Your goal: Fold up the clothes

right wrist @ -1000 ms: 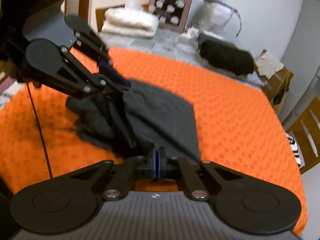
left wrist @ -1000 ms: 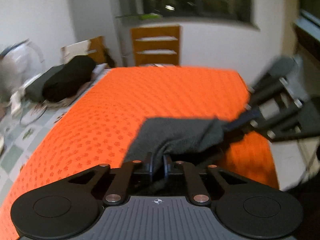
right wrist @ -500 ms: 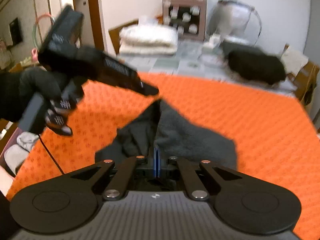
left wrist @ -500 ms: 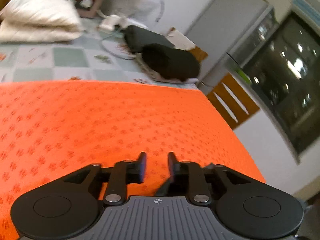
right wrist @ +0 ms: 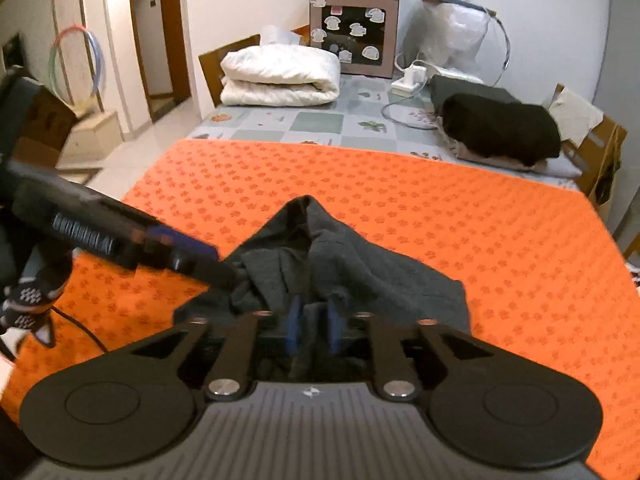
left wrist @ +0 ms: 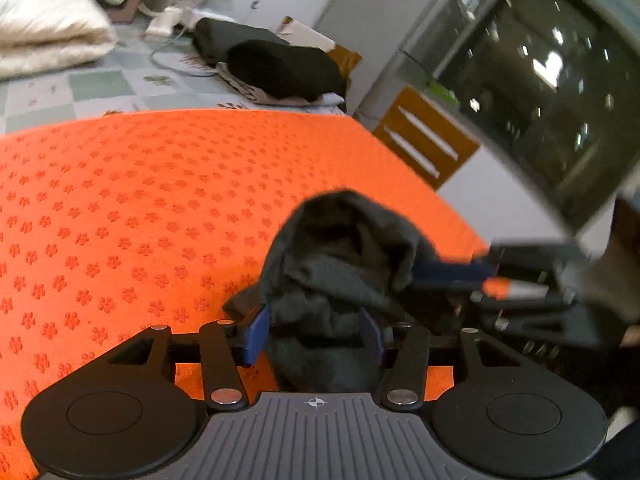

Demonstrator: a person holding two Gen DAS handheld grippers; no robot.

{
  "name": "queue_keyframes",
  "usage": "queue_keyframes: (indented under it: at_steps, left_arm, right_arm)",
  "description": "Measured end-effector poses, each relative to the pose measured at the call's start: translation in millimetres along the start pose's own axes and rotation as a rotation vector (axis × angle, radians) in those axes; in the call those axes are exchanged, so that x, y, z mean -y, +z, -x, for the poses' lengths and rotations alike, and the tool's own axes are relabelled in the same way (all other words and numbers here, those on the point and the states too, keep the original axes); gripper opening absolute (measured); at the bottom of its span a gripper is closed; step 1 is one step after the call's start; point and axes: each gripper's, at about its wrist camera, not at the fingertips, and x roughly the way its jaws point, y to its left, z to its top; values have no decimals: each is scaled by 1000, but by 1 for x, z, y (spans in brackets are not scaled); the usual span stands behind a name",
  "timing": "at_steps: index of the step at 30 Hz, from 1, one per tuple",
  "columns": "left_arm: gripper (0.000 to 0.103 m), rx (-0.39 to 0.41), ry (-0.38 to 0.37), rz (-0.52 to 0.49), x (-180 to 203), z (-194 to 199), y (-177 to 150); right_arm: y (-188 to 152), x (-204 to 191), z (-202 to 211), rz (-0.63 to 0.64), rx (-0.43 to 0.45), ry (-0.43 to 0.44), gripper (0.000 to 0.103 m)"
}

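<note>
The dark grey garment is sitting bunched at the near edge of the orange-covered tabletop, tented up. Left tongs are gaping wide around a fold; right tongs are slightly parted. White quilt and sticker-covered box are lying beyond.

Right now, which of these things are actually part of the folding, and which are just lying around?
Part of the job:
dark grey garment, bunched up
orange cloth under it
left tool, right tool, both open around the garment

Just lying about:
white folded quilt
black bundle
sticker-covered box
wooden chair
</note>
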Motion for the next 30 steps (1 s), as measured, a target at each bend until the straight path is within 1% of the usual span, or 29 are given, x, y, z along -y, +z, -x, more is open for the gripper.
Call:
queue_keyframes:
  at_steps: [2, 3, 4, 5, 6, 7, 8, 12, 14, 17, 19, 20, 21, 25, 27, 30]
  left_arm:
    - [50, -1, 38, -29, 3, -8, 0]
    - [42, 3, 47, -30, 3, -11, 1]
    - [31, 10, 52, -26, 2, -12, 1]
    - [13, 11, 50, -25, 3, -12, 2]
    - [11, 12, 48, -23, 3, -12, 3]
    - [10, 22, 35, -12, 5, -8, 4]
    - [10, 34, 21, 0, 7, -4, 6]
    - [10, 33, -63, 87, 18, 15, 8]
    - [10, 8, -56, 117, 18, 15, 0]
    - [11, 38, -41, 92, 20, 22, 4]
    - [14, 59, -31, 75, 22, 27, 6]
    - [21, 70, -25, 66, 23, 29, 7]
    - [25, 80, -20, 57, 23, 31, 8]
    - [26, 122, 1, 23, 26, 41, 13]
    - [26, 98, 0, 12, 27, 26, 19]
    - [26, 59, -1, -4, 28, 2, 28]
  right_arm:
    - [0, -1, 0, 16, 0, -31, 35]
    - [0, -1, -1, 19, -3, -38, 36]
    - [-1, 0, -3, 20, -7, -43, 36]
    - [-1, 1, -5, 22, -11, -48, 36]
    - [-1, 1, -7, 28, -11, -53, 31]
    - [-1, 2, -9, 35, -11, -57, 10]
    - [2, 4, -8, 28, 1, -57, 4]
    - [16, 10, 0, -15, 53, -23, 4]
    - [23, 12, 4, -36, 78, 1, 4]
    - [20, 5, -10, -35, 32, 59, 4]
    - [13, -2, -22, -20, -2, 83, 4]
    - [10, -6, -28, -12, -19, 95, 4]
    - [7, -10, -32, -3, -27, 100, 5]
    - [4, -22, -42, 25, -37, 120, 7]
    - [3, -27, -44, 39, -33, 136, 9]
    - [2, -34, -46, 55, -36, 171, 9]
